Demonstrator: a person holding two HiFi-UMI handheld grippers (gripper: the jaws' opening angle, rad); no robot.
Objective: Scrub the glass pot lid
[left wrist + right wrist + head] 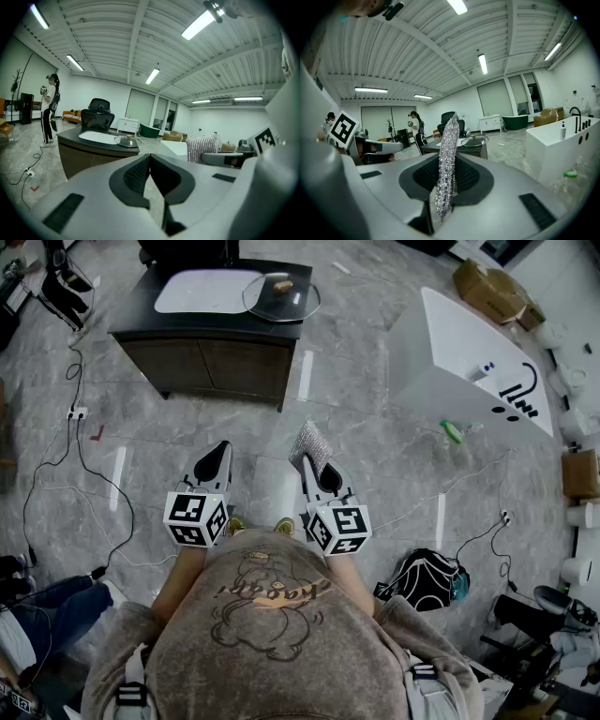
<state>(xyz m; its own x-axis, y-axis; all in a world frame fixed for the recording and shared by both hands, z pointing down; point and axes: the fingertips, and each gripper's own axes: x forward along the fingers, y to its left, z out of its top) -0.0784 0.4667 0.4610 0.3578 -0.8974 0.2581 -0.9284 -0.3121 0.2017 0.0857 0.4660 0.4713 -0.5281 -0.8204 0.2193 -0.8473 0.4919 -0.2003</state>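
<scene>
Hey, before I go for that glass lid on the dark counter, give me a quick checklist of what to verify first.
1. Silver mesh scrubbing pad clamped in right gripper: ok.
2. Left gripper empty, jaws shut: ok.
3. Round glass pot lid lying knob-up on the dark counter: ok.
4. Lid within reach: not ok, the counter stands well ahead across the floor.
5. Black cables away from the walking line: ok, they lie off to the left.
6. Lid wet or soapy: cannot tell.
</scene>
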